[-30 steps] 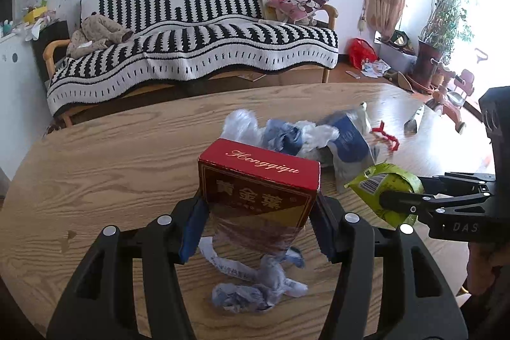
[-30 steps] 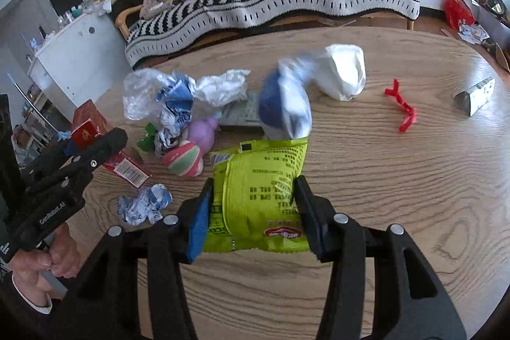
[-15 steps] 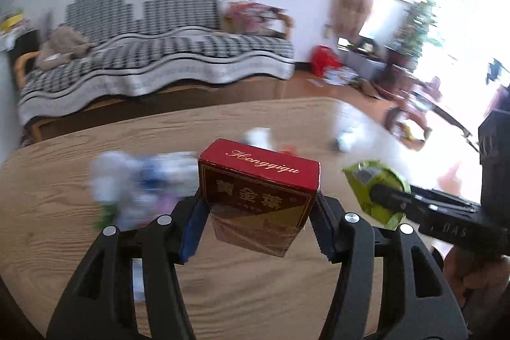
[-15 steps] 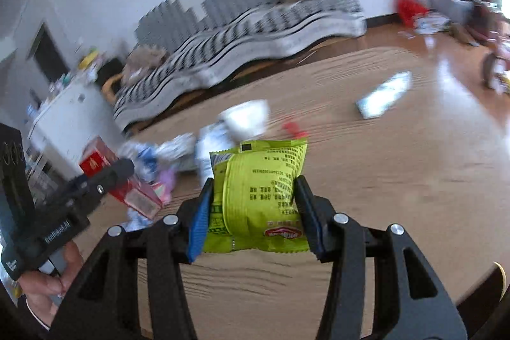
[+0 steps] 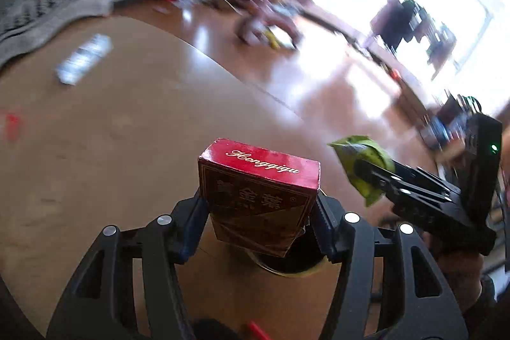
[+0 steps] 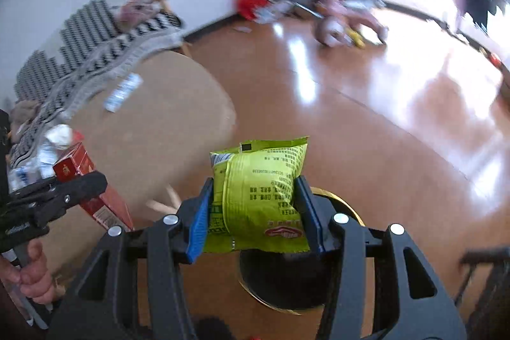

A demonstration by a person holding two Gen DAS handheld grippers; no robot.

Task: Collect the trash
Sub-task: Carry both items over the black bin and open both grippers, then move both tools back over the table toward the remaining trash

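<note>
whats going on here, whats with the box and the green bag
A person is clearing trash with a gripper in each hand. The left gripper holds a red box, and the right gripper holds a green snack bag. Both hang over a dark round bin on the floor beside the table; nothing is dropped yet.

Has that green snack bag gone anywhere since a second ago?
Yes. The green bag, clamped in the right gripper, has swung off the table and now hangs over the dark bin on the floor.
</note>
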